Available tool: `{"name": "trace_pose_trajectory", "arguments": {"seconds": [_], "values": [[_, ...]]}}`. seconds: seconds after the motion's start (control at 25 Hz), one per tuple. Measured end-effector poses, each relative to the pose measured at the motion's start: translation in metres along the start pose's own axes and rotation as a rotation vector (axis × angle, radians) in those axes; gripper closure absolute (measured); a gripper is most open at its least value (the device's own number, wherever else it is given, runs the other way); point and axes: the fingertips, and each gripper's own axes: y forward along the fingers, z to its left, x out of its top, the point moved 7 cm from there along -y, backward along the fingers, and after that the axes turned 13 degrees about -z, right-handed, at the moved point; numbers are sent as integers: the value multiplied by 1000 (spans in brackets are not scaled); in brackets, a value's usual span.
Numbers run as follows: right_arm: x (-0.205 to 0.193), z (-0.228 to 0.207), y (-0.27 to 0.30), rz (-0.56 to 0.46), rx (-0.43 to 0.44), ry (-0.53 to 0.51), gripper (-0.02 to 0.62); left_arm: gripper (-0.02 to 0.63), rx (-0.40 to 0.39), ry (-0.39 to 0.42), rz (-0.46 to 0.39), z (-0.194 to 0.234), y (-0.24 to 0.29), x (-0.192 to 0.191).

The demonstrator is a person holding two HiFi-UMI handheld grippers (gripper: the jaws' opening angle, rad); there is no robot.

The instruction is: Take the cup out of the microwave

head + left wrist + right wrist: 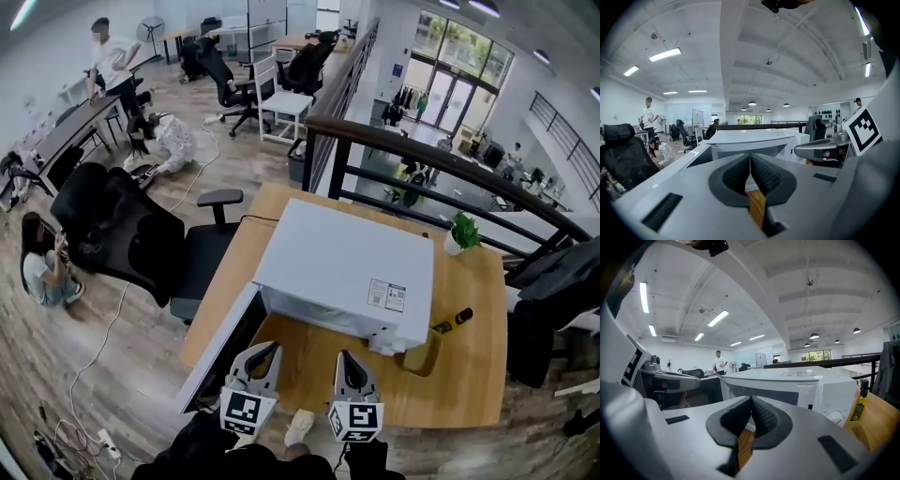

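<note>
On wooden table (469, 366), microwave (347, 267) (door (220, 352) open), office chair (122, 230) beside

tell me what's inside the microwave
The microwave has its door swung open, but the head view shows only its top. The right gripper view shows a dim strip of cavity; no cup can be made out, the lower part is covered.

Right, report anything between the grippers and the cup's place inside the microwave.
Nothing visible does. The door of the microwave is swung open to the left, and the left gripper and right gripper, both shut and empty, hang before the opening. The cup itself shows in no view.
</note>
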Motion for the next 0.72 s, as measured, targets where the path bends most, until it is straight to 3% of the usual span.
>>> {"name": "trace_pose_trajectory", "arguments": {"seconds": [0.32, 0.56, 0.6, 0.72], "values": [[-53, -17, 73, 69, 111, 2, 580, 578, 121, -29, 42, 24, 34, -42], [-77, -23, 106, 89, 139, 7, 575, 578, 185, -35, 57, 35, 43, -55], [-78, -24, 110, 93, 147, 11, 527, 578, 195, -37, 61, 36, 43, -57], [-83, -28, 125, 102, 155, 17, 472, 578, 216, -43, 73, 37, 44, -61]]}}
